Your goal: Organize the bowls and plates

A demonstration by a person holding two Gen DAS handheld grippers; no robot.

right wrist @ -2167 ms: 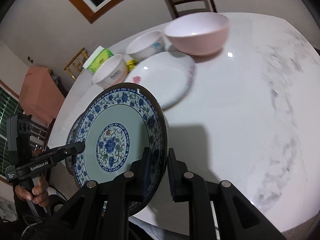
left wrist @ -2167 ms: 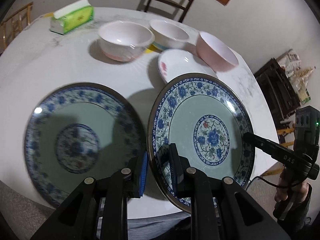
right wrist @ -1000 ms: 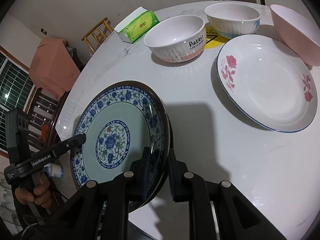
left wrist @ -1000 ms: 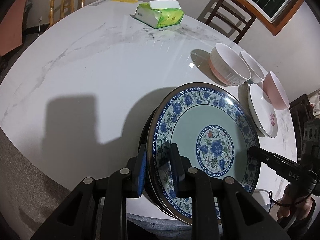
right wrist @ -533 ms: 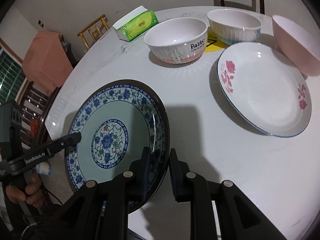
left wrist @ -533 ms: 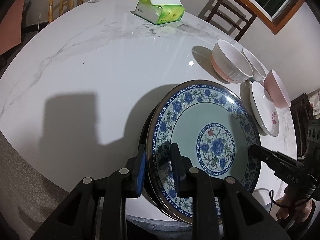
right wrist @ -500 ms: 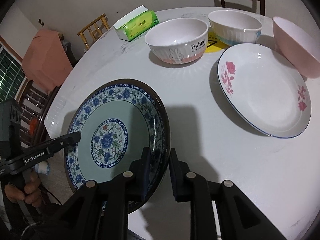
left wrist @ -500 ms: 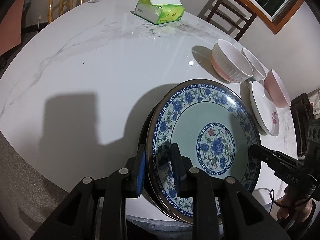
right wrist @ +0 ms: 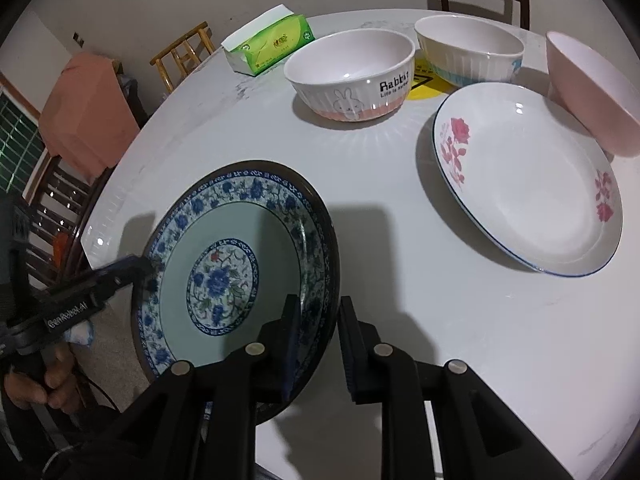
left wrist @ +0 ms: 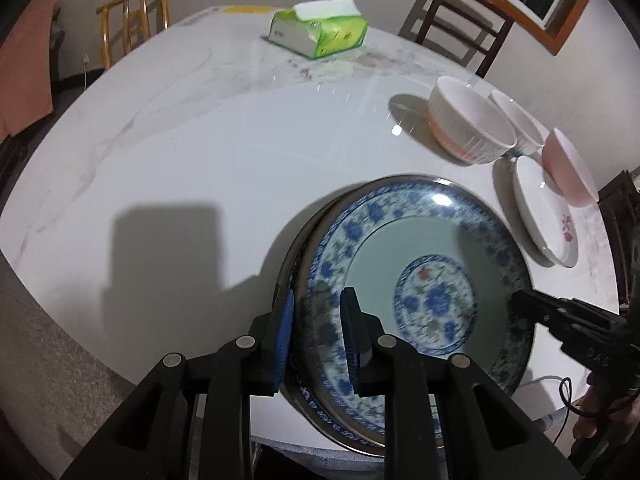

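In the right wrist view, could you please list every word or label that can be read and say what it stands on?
"Rabbit": on the side of the rabbit bowl.
A smaller line under it: too small to read with confidence.
"GenRobot.AI": on the left gripper arm.
Print on the green tissue pack: too small to read.
Yellow sticker on the table: unreadable.

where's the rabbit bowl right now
In the right wrist view the rabbit bowl stands at the far side of the table, between the green tissue pack on its left and the ribbed white bowl on its right.
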